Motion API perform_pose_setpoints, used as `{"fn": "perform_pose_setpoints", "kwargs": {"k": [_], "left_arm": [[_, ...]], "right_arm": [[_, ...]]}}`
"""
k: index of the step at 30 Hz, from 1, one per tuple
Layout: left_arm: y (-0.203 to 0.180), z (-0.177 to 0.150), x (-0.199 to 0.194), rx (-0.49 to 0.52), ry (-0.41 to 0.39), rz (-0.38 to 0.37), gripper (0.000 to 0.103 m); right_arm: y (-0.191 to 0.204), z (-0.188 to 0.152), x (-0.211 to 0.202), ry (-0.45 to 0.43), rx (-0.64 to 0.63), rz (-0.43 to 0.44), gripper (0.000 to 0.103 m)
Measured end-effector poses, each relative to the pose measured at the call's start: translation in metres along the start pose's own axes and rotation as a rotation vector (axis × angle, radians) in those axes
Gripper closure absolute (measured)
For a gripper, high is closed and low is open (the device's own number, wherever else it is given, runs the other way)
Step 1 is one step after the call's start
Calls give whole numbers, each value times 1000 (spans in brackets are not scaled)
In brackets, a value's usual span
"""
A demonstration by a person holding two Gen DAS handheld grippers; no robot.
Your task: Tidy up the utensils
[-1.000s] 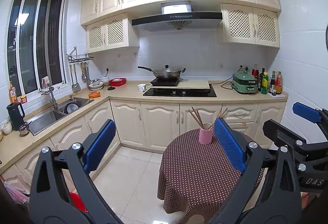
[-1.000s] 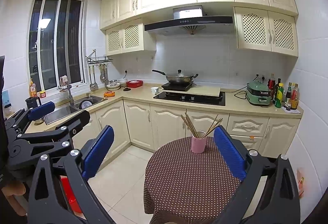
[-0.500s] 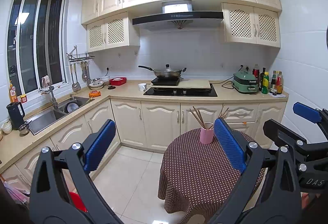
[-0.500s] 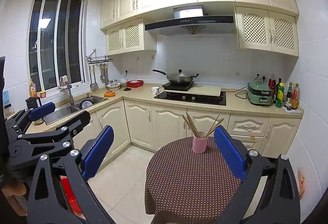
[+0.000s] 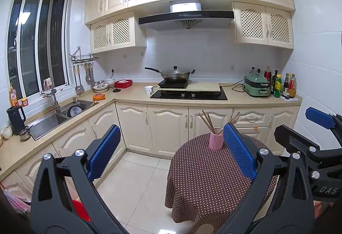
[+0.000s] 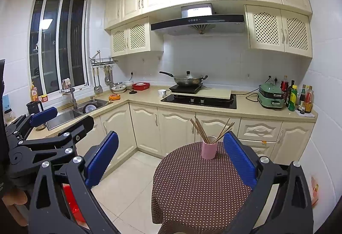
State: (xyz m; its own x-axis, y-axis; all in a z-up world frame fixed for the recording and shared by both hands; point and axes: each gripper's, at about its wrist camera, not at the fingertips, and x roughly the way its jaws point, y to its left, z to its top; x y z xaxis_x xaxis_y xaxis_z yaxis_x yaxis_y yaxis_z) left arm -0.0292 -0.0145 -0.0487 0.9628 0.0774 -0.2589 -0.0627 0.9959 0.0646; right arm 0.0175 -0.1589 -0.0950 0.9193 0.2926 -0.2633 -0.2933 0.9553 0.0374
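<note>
Pink cup [image 6: 209,150] on far side of dotted desk [image 6: 198,187] holds chopsticks [image 6: 201,130]. Left tool [image 5: 171,154] and right tool [image 6: 171,161] both spread wide, empty.

Dotted cloth table cover [image 6: 192,187], matt pink cup [image 6: 209,150], wooden chopsticks [image 6: 199,129] (thin), glossy floor tiles [image 5: 136,182]

One pink cup [image 6: 209,150] on one round table [image 6: 192,191] — several chopsticks [image 6: 199,130] inside, exact count unclear; two grippers.

A round table [image 6: 192,191] in brown polka-dot cloth carries a pink cup [image 6: 209,150] of chopsticks [image 6: 201,129].
</note>
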Motion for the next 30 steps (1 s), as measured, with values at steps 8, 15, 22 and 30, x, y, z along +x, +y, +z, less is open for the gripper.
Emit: {"fn": "perform_pose_setpoints", "kwargs": {"k": [8,15,22,30], "left_arm": [[-3,1,5,7,3,1,8],[-3,1,10,6,4,-3,8],[-4,2,15,10,6,-7,8],[-2,3,24,15,12,-7,8]], "right_arm": [[-3,1,6,5,4,-2,8],[-2,1,9,3,6,-9,8],[-2,0,12,3,9,-16,8],[-3,1,22,12,12,-25,8]]}}
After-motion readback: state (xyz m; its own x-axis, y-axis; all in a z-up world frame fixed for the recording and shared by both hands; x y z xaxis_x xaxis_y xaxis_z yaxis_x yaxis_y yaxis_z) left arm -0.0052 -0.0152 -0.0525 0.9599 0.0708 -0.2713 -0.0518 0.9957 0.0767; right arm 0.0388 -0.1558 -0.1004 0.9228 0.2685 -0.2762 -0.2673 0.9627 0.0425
